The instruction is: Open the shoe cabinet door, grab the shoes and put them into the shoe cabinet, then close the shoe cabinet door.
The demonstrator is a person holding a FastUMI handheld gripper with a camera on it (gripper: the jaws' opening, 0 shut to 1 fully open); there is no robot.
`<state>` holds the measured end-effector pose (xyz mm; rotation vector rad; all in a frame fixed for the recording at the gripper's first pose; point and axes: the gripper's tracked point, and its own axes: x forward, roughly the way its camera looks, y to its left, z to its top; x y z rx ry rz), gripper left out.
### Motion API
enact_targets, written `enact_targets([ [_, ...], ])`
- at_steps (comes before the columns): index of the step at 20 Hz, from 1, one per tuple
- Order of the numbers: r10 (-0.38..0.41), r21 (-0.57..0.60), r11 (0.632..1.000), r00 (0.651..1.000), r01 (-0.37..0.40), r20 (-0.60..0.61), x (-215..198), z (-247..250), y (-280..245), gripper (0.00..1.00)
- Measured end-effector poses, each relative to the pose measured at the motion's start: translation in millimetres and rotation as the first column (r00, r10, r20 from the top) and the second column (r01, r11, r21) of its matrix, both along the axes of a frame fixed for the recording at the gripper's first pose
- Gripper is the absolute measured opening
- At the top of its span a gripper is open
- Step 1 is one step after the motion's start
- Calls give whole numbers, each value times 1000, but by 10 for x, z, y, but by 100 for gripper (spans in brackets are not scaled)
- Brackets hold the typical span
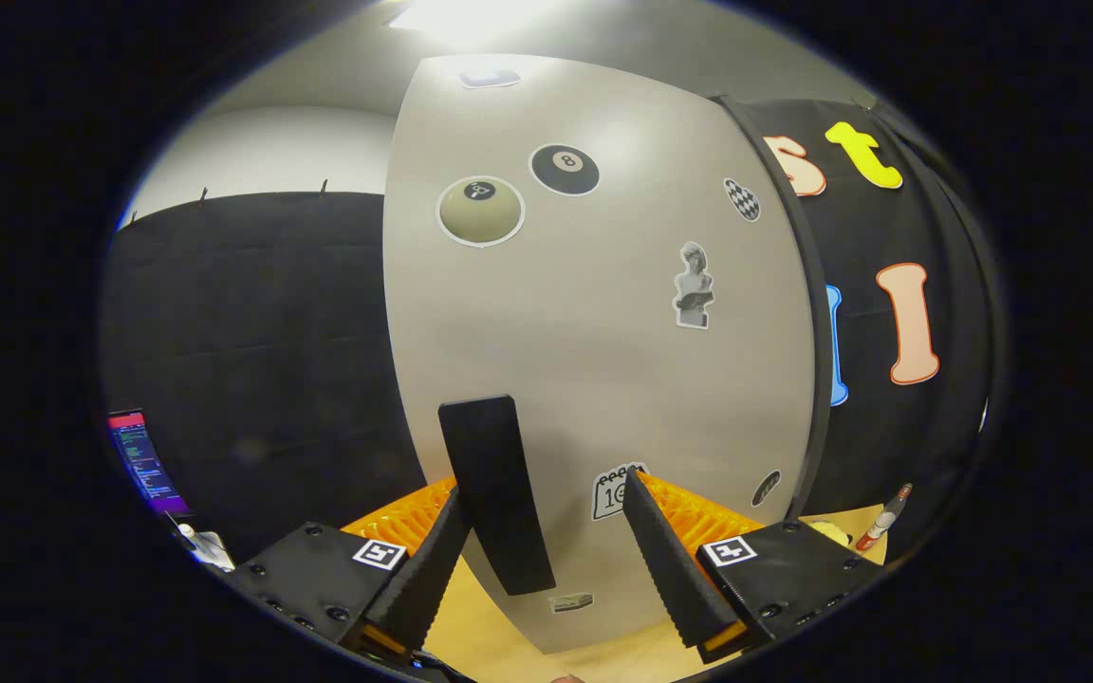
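The shoe cabinet door (594, 313) is seen close ahead as a broad pale grey panel standing upright and reaching down to the light wooden floor (490, 626). A black handle (494, 493), a long upright bar, is fixed low on the door's left part. The claw (546, 560) is held wide open just in front of the door, its two black ribbed fingers (670, 564) spread apart with orange pieces behind them. The handle is found between the fingers, much nearer the left one, whose inner face lies just beside the bar; whether it touches cannot be told. The right finger is well apart from the handle, so nothing is clamped. The door is decorated with stickers: a black billiard-ball sticker (565, 169) and an olive ball sticker (480, 211) high up, a statue sticker (694, 286) at mid height, and a calendar-like sticker (615, 491) low down between the fingers. A lit screen (140, 462) is seen far to the left of the claw. A red and white marker (883, 519) lies on the floor beyond the right finger.
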<state>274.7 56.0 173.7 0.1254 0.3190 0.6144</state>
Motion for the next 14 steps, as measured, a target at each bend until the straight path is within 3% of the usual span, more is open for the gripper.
enact_targets([
  [6, -50, -22, 998, 999, 50, 5, 236, -159, 475, 98],
  [14, -113, -29, 993, 993, 114, 43, 24, -53, 244, 98],
])
